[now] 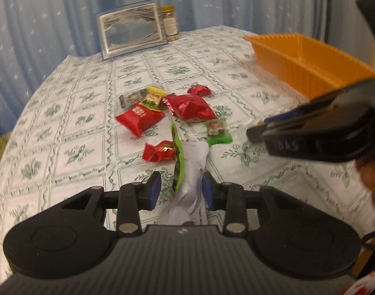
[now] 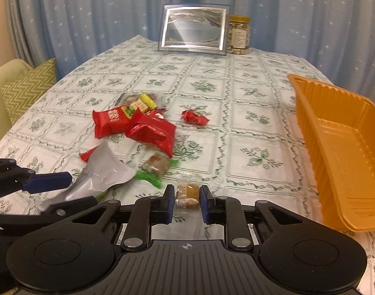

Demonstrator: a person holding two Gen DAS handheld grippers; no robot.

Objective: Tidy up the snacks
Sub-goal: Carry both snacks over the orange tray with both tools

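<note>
Right tongs (image 2: pixel 187 205) clamp a small clear-wrapped brown snack (image 2: pixel 186 195) near the orange plastic tray (image 2: pixel 339 147); left tongs (image 1: pixel 181 188), narrowly parted, straddle a silver-and-green foil packet (image 1: pixel 191 172), left of the tray; beyond lie red wrapped snacks (image 1: pixel 160 111) on the floral-clothed counter (image 1: pixel 76 113)

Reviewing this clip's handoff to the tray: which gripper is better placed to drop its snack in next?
Right, probably. The right gripper is shut on the clear-wrapped cake, with the orange tray on its side.
</note>
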